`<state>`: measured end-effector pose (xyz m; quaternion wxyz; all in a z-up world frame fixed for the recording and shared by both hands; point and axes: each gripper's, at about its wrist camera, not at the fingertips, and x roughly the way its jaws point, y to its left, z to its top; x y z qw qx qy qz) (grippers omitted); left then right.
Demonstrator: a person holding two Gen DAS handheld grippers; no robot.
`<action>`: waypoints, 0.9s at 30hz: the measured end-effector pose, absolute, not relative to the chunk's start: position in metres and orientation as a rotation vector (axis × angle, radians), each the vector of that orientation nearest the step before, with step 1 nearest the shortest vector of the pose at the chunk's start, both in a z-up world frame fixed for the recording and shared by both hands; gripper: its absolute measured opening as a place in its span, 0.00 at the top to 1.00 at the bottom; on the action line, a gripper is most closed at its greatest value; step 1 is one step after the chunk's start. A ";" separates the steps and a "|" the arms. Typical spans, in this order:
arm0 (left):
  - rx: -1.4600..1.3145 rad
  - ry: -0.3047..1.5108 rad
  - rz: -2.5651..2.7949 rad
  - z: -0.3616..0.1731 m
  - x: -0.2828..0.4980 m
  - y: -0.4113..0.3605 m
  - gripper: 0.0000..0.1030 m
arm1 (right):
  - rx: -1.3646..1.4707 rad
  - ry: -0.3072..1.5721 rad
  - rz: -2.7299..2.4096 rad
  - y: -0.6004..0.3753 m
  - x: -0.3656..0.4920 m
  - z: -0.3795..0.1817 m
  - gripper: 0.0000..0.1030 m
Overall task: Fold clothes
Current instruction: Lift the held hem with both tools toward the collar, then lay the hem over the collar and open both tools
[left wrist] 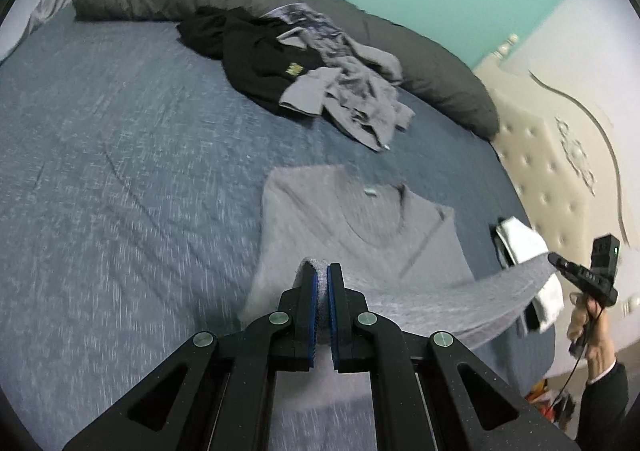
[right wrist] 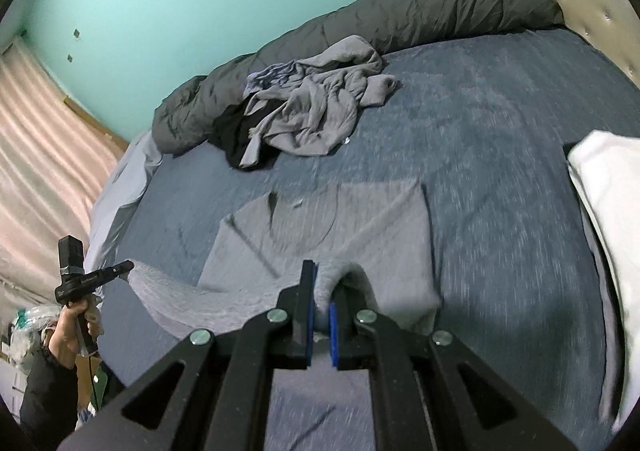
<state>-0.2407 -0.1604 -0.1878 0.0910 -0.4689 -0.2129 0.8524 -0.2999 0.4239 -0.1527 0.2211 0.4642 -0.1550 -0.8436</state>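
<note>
The left gripper (left wrist: pixel 322 275) is clamped on one lower corner of the grey T-shirt (left wrist: pixel 352 219), whose upper part lies flat on the blue bedsheet (left wrist: pixel 120 123) with its hem lifted, and the right gripper (right wrist: pixel 322 287) is clamped on the other corner, the unfolded clothes pile (right wrist: pixel 304 119) lying beyond.

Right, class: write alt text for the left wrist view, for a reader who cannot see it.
The left gripper is shut on the hem of a grey T-shirt spread on a blue bed. At right, the right gripper pinches the same hem. Unfolded clothes lie beyond.
</note>
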 end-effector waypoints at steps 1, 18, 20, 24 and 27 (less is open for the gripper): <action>-1.400 -0.637 2.534 -0.193 -0.252 -0.163 0.95 | 1.292 -0.425 -2.336 0.423 -0.310 -0.157 0.95; -1.548 -0.662 2.498 -0.303 -0.396 -0.173 0.95 | 1.465 -0.410 -2.382 0.414 -0.463 -0.266 0.95; -1.587 -0.632 2.496 -0.318 -0.404 -0.169 0.95 | 1.484 -0.424 -2.387 0.414 -0.473 -0.281 0.95; -1.653 -0.597 2.488 -0.347 -0.414 -0.161 0.92 | 1.547 -0.427 -2.377 0.411 -0.488 -0.313 0.94; -1.632 -0.619 2.503 -0.349 -0.414 -0.163 0.89 | 1.537 -0.386 -2.404 0.410 -0.488 -0.322 0.92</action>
